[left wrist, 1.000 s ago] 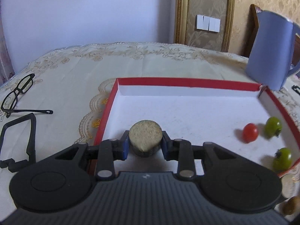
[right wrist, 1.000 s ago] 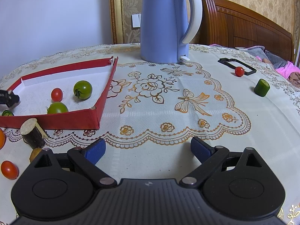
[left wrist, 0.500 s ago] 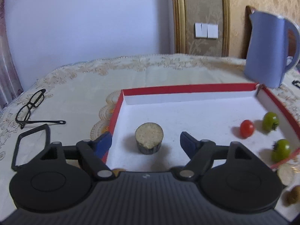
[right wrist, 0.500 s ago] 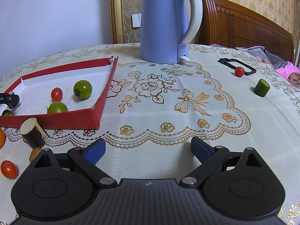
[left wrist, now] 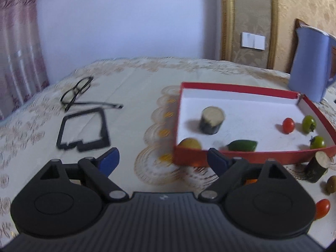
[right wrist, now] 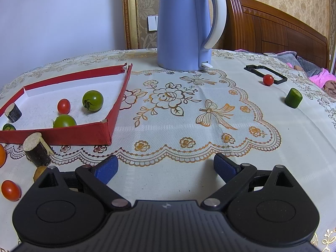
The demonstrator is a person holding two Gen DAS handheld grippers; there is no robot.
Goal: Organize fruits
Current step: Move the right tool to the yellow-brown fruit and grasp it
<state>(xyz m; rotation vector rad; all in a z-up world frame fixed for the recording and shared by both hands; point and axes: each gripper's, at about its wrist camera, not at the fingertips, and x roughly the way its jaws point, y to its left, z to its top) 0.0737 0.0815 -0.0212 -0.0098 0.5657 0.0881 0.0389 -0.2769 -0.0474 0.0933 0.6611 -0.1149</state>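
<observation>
My left jaws (left wrist: 162,160) have just been opening wide and hold nothing. My right jaws (right wrist: 164,168) are wide and empty too. The red box (left wrist: 237,156) has six pieces in it. More fruit waits on the desk (right wrist: 189,113).

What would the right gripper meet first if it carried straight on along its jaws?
Probably only the embroidered cream tablecloth; the right gripper points down at bare cloth, well short of the blue electric kettle.
</observation>
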